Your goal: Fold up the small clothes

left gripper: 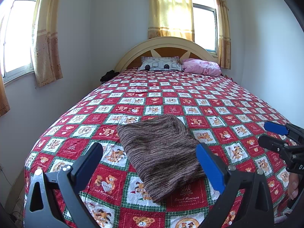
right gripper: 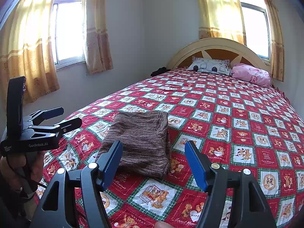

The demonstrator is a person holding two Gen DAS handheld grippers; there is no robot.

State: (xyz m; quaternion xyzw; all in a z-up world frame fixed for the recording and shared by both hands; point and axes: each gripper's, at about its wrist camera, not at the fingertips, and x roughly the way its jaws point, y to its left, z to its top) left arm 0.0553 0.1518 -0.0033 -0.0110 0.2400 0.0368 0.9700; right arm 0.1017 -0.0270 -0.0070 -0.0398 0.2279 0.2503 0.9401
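A brown striped knit garment [left gripper: 159, 153] lies folded into a flat rectangle on the red and white teddy-bear bedspread [left gripper: 171, 98]. My left gripper [left gripper: 150, 148] is open and empty, held above the garment's near end. The right gripper [left gripper: 266, 133] shows at the right edge of the left wrist view, open, to the garment's right. In the right wrist view the garment [right gripper: 140, 140] lies just ahead of my open, empty right gripper [right gripper: 153, 146]. The left gripper [right gripper: 72, 115] is at the left there, open, held in a hand above the bed's edge.
A patterned pillow [left gripper: 160, 63] and a pink pillow [left gripper: 201, 66] lie against the arched headboard [left gripper: 165, 43]. A dark object [left gripper: 109, 76] sits at the bed's far left side. Curtained windows [left gripper: 17, 36] line the walls. The bed's left edge [left gripper: 30, 152] drops to the floor.
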